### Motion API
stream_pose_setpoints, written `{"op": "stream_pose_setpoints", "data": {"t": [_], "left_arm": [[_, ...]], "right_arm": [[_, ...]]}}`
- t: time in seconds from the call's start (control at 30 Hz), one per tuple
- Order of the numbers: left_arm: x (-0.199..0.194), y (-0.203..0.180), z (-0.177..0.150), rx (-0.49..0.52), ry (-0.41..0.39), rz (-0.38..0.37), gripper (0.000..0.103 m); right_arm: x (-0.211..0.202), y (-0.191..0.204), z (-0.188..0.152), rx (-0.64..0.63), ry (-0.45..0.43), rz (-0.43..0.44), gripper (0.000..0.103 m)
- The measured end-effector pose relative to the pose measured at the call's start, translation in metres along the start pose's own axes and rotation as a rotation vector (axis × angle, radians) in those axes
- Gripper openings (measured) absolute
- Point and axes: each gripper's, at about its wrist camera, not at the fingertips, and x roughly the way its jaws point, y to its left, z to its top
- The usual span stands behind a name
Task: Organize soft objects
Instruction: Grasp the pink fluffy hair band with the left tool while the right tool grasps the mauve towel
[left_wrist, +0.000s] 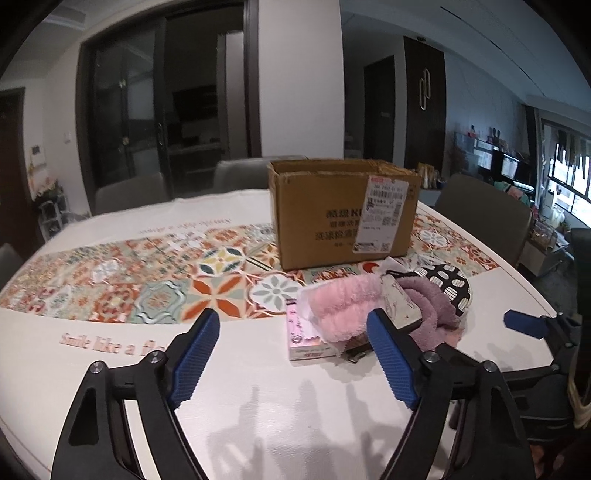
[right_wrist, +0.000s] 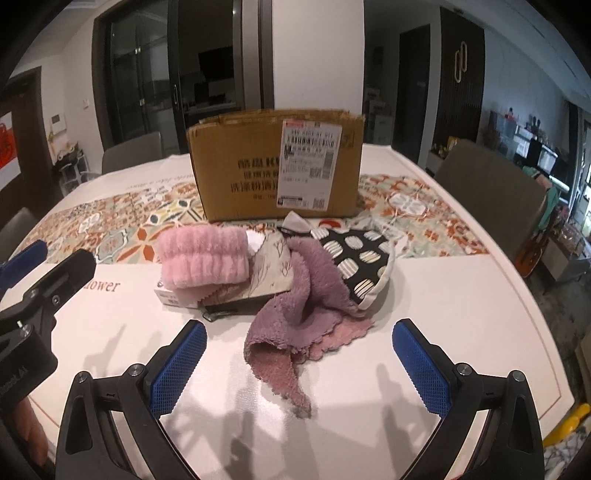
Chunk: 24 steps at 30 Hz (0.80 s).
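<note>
A pile of soft things lies on the table in front of an open cardboard box (right_wrist: 275, 166) (left_wrist: 343, 210). It holds a fluffy pink cloth (right_wrist: 203, 260) (left_wrist: 340, 306), a purple towel (right_wrist: 291, 314) (left_wrist: 430, 314), a black pouch with pale dots (right_wrist: 356, 266) (left_wrist: 452, 284) and a beige printed pouch (right_wrist: 273, 269). The pink cloth rests on a small flat pink-and-white box (left_wrist: 306, 343) (right_wrist: 173, 295). My left gripper (left_wrist: 291, 354) is open and empty, just left of the pile. My right gripper (right_wrist: 299, 358) is open and empty, its fingers either side of the towel's near end.
The round white table has a patterned tile runner (left_wrist: 166, 280) across its middle. Grey chairs (right_wrist: 491, 188) stand around it. The left gripper shows at the left edge of the right wrist view (right_wrist: 40, 280), and the right gripper at the right edge of the left wrist view (left_wrist: 543, 328).
</note>
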Motion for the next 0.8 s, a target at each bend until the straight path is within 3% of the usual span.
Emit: {"op": "stream_pose_setpoints", "data": {"t": [0.23, 0.5, 0.7, 0.8], "left_arm": [[0.031, -0.004, 0.004, -0.023, 0.062, -0.059, 0.073], [0.054, -0.009, 0.008, -0.018, 0.099, -0.093, 0.070], [0.068, -0.012, 0.007, -0.016, 0.126, -0.108, 0.066], [0.074, -0.014, 0.007, -0.021, 0.143, -0.111, 0.062]], "right_arm": [[0.021, -0.001, 0.000, 0.013, 0.048, 0.024, 0.098], [0.035, 0.005, 0.000, -0.011, 0.067, 0.057, 0.087], [0.041, 0.007, -0.001, -0.026, 0.078, 0.072, 0.073], [0.045, 0.006, -0.002, -0.029, 0.091, 0.080, 0.060]]}}
